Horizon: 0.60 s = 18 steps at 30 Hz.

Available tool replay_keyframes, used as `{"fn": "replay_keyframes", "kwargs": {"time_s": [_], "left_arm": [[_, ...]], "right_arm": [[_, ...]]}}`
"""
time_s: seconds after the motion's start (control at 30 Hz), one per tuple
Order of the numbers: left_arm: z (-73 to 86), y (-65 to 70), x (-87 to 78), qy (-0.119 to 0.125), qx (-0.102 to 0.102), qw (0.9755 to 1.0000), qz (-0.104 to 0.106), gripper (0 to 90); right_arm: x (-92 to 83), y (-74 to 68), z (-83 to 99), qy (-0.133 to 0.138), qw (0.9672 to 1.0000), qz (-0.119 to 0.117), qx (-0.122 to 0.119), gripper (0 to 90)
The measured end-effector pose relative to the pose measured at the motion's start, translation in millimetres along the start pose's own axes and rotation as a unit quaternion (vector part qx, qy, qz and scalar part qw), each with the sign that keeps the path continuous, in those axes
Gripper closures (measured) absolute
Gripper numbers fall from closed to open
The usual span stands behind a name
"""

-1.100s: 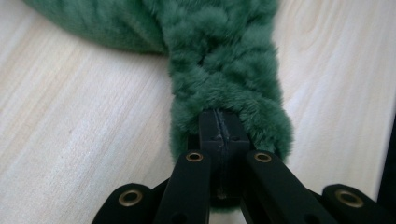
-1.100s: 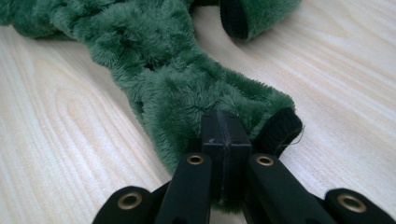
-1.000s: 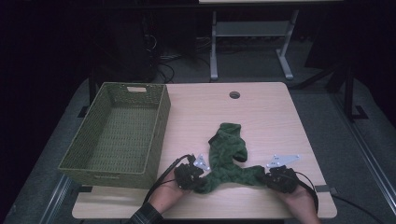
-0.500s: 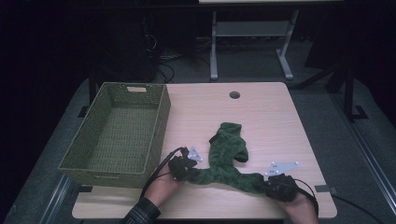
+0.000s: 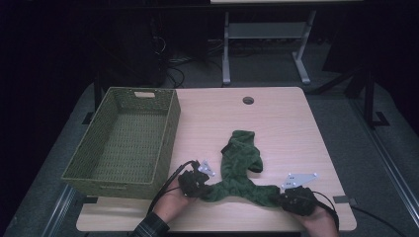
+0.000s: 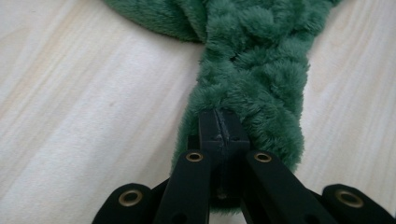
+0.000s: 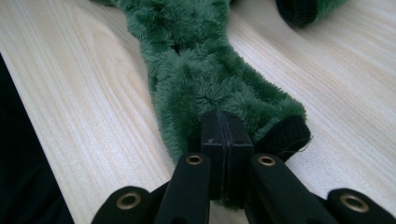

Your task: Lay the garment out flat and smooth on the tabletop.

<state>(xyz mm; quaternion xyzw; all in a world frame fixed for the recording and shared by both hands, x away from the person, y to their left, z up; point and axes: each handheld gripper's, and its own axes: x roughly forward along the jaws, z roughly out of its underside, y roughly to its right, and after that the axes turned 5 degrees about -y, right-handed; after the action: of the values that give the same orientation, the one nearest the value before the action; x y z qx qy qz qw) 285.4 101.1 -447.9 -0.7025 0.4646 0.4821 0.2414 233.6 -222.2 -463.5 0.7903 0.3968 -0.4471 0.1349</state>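
Note:
A fuzzy dark green garment [image 5: 240,165] lies on the wooden table [image 5: 276,123] near its front edge, with two narrow ends spread left and right. My left gripper [image 5: 200,183] is shut on the left end [image 6: 254,88], its black jaws pressed together on the pile. My right gripper [image 5: 282,198] is shut on the right end [image 7: 201,84], beside a black cuff [image 7: 286,135]. The garment's wider part reaches toward the table's middle.
A green woven basket [image 5: 129,138] stands on the table's left half, close to my left hand. A round cable hole [image 5: 248,100] sits near the far edge. Beyond the table stands a grey metal frame [image 5: 267,44] on a dark floor.
Both hands have drawn slightly apart and toward the front edge, stretching the garment's lower part into a wider line between the two grippers.

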Motion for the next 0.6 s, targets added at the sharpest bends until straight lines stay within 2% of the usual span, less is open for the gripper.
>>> {"fn": "replay_keyframes", "kwargs": {"time_s": [0.03, 0.13, 0.23, 0.3, 0.4, 0.6], "left_arm": [[-0.2, 0.3, -0.6, 0.000, 0.002, 1.0000, -0.001, 89.6], [-3.2, -0.4, -7.0, 0.018, 0.002, 0.9998, -0.001, 78.4], [-10.0, -2.2, -15.8, 0.040, 0.004, 0.9992, -0.002, 75.1], [-15.0, -3.9, -18.4, 0.045, 0.006, 0.9990, -0.005, 72.3], [-25.3, -9.3, -20.3, 0.053, 0.007, 0.9985, -0.014, 68.3], [-48.1, -25.1, -18.6, 0.074, 0.002, 0.9969, -0.028, 61.2]], "right_arm": [[-0.1, 0.1, 0.0, 0.001, 1.0000, 0.000, -0.002, 88.5], [-2.2, -0.1, -2.0, 0.008, 0.9999, -0.002, -0.006, 82.0], [-6.2, 1.9, -6.2, 0.029, 0.9996, 0.002, -0.005, 79.6], [-6.5, 5.1, -10.7, 0.037, 0.9993, 0.006, -0.002, 78.6], [-4.8, 11.8, -18.6, 0.040, 0.9991, 0.013, 0.000, 77.1], [-0.7, 27.6, -30.6, 0.050, 0.9983, 0.023, 0.018, 72.4]]}}
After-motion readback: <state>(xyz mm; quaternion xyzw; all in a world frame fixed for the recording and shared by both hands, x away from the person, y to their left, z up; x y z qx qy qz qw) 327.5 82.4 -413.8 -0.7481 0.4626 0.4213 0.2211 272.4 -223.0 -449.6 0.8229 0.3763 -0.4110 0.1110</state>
